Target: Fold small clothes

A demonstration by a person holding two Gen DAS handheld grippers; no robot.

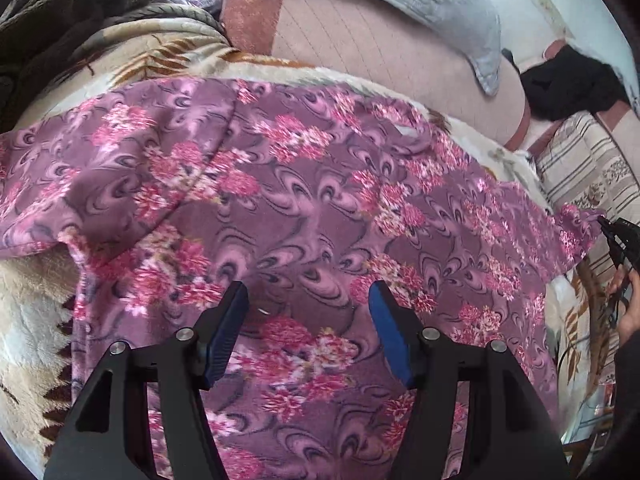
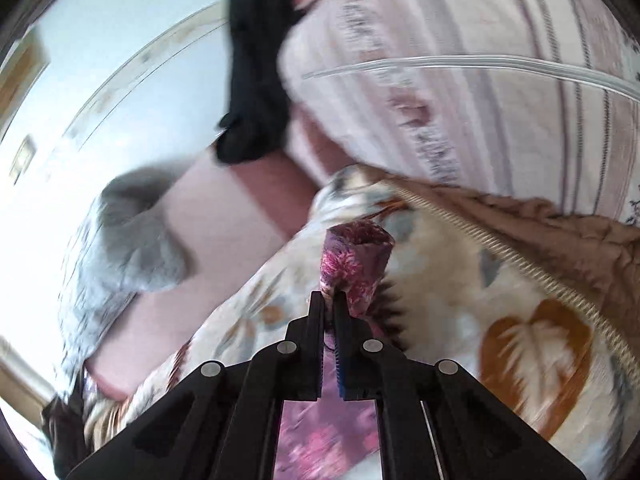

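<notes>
Two tools, right tool (image 2: 329, 294) clenched on floral garment (image 1: 280, 200) sleeve end, garment spread crosswise, left tool (image 1: 308, 288) released above it

A pale wall (image 2: 120, 40) rises behind the pink sofa (image 1: 360, 40) in daylight.

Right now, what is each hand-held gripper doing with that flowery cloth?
Left hand-held gripper: open, over the purple floral garment, gripping nothing.
Right hand-held gripper: shut on the garment's sleeve end.
</notes>
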